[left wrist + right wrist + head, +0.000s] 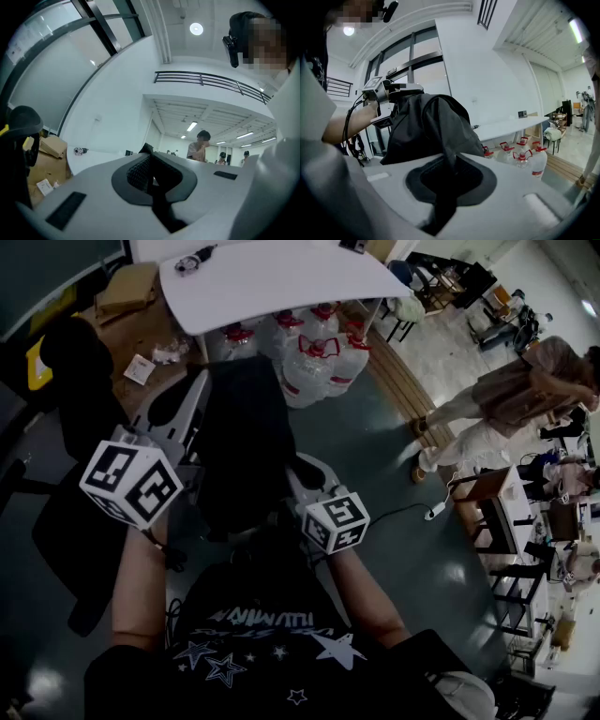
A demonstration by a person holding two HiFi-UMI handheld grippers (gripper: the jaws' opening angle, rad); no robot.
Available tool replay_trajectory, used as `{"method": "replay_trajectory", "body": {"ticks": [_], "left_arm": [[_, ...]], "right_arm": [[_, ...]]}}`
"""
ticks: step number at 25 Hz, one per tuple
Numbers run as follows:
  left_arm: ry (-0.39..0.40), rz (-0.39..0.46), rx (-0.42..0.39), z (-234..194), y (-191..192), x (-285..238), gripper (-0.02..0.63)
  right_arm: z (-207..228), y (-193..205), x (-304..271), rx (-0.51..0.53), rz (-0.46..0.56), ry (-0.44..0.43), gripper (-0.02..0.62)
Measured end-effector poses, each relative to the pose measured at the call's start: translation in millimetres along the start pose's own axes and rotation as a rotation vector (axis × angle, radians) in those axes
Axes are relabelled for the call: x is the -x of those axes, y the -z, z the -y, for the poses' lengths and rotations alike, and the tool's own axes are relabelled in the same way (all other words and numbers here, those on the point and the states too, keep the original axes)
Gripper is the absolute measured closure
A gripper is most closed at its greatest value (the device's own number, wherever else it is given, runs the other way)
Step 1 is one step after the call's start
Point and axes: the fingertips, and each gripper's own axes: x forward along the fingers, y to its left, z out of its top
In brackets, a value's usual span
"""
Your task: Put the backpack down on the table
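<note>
backpack: black, held aloft short of white table (contents unseen) | left gripper: jaws pressed together on a thin bit of it | right gripper: pinches its fabric | red-capped water jugs: under table

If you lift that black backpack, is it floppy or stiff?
Probably floppy: the backpack sags in folds between the left tool and right tool. It likely won't roll or break, since it looks like soft cloth.

Water bottles (red-capped) crowd the floor under the table.
</note>
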Motion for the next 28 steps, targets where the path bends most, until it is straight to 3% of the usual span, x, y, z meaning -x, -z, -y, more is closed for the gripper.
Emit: {"method": "replay_trajectory", "body": {"ticks": [17,28], "left_arm": [[0.038,-0.006,0.036,-10.5,-6.5,-19.5,0.6],[0.04,-0.002,0.043,-42.8,-10.9,-109.5,0.6]], "right_arm": [[9.2,-9.1,-11.1,-0.019,-0.003,0.009,0.561],[87.3,-39.6,-66.3,-0.035,0.007,-0.016,0.563]]}}
